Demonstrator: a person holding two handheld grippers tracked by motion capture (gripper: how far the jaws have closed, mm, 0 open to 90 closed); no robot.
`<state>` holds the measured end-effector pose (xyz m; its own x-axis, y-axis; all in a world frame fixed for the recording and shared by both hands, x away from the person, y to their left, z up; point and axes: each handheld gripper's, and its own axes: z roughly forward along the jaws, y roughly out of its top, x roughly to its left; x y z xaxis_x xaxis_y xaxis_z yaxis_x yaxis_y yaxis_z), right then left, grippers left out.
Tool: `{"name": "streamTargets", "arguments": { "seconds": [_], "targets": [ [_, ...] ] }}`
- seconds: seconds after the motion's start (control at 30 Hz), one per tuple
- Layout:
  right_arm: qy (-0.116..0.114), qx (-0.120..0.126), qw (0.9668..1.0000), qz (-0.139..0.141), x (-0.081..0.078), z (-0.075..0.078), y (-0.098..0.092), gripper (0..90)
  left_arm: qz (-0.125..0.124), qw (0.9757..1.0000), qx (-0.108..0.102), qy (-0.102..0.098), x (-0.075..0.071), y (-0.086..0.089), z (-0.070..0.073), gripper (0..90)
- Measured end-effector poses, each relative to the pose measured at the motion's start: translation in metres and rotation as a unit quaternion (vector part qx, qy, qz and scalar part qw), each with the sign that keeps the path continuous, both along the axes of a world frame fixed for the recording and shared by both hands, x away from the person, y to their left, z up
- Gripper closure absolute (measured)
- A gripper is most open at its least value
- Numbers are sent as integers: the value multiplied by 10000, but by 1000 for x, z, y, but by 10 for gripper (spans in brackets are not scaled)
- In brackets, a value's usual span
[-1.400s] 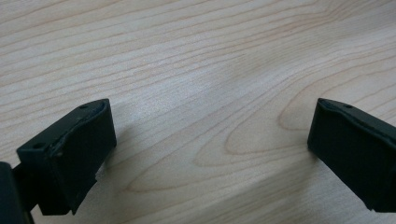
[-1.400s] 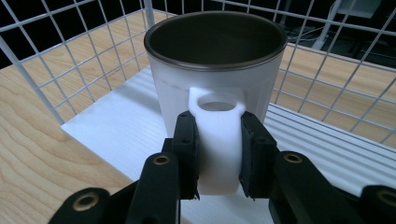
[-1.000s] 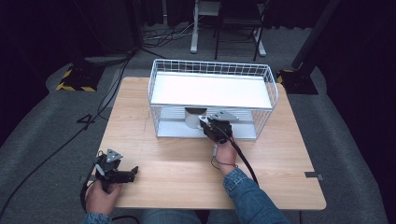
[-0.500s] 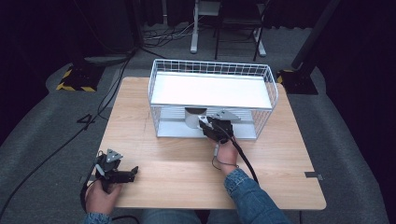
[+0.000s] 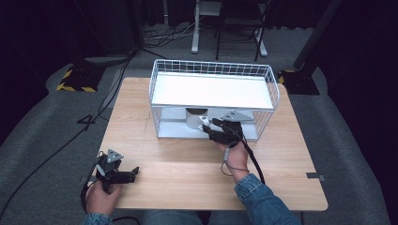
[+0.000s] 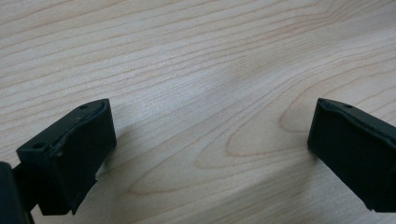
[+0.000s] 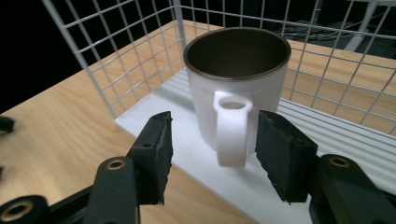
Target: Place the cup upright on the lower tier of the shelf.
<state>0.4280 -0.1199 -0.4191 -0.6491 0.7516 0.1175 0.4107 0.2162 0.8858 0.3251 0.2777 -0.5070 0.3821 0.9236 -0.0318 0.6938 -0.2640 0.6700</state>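
Mug-handling seems to be the business of this moment: a white ceramic mug with a dark inner wall (image 7: 236, 88) stands upright on the white floor panel of a white wire shelf rack (image 5: 213, 70), under the rack's flat white upper shelf (image 5: 211, 91), near the open front edge, so it can be reached from the person's side without lifting anything over the wire walls. Nearest the person, the left gripper (image 5: 123, 175) lies low on the pale wood-grain worktop (image 5: 178, 164) at the near left corner, well apart from the rack; its fingers (image 6: 74, 149) are spread wide over bare wood with nothing between them, which reads as a parked hand kept out of the way. Farther in, the right gripper (image 7: 212, 154) is held level at the rack's front opening, aimed straight at the mug. Its two black padded fingers (image 7: 156, 154) are parted a little wider than the mug's looped white handle (image 7: 232, 130), which faces the gripper squarely and sits between them, untouched on both sides as far as I can tell. That alignment suggests a grasp by the handle is being prepared, the handle being the part that a narrow opening can span. Beyond the rack, grey carpet, cables and chair legs sit in dimness.
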Motion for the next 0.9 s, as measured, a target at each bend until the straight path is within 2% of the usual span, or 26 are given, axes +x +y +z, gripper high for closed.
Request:
{"name": "streamTargets", "arguments": {
  "seconds": [0.13, 0.23, 0.43, 0.57, 0.7, 0.77, 0.9],
  "targets": [
    [-1, -45, 9999, 120, -9, 8, -10, 444, -4, 10000, -5, -2, 0, 0, 0, 13],
    [-11, 13, 9998, 190, -16, 15, -21, 434, 0, 10000, -1, 1, 0, 0, 0, 13],
    [-71, -4, 9997, 247, -28, 25, -42, 408, -3, 10000, -6, -1, 0, 0, 0, 13],
    [-101, -132, 9995, 266, -36, 29, -55, 379, -2, 10000, -7, -1, 0, 0, 0, 13],
    [-374, -281, 9985, 271, -46, 29, -68, 356, -3, 10000, -5, 0, 0, 0, 0, 13],
    [-413, -425, 9979, 243, -51, 27, -76, 348, -2, 10000, -7, -1, 0, 0, 0, 13],
    [-392, -453, 9981, 159, -59, 23, -95, 332, -8, 10000, 1, -5, 1, 0, 0, 13]
  ]
}}
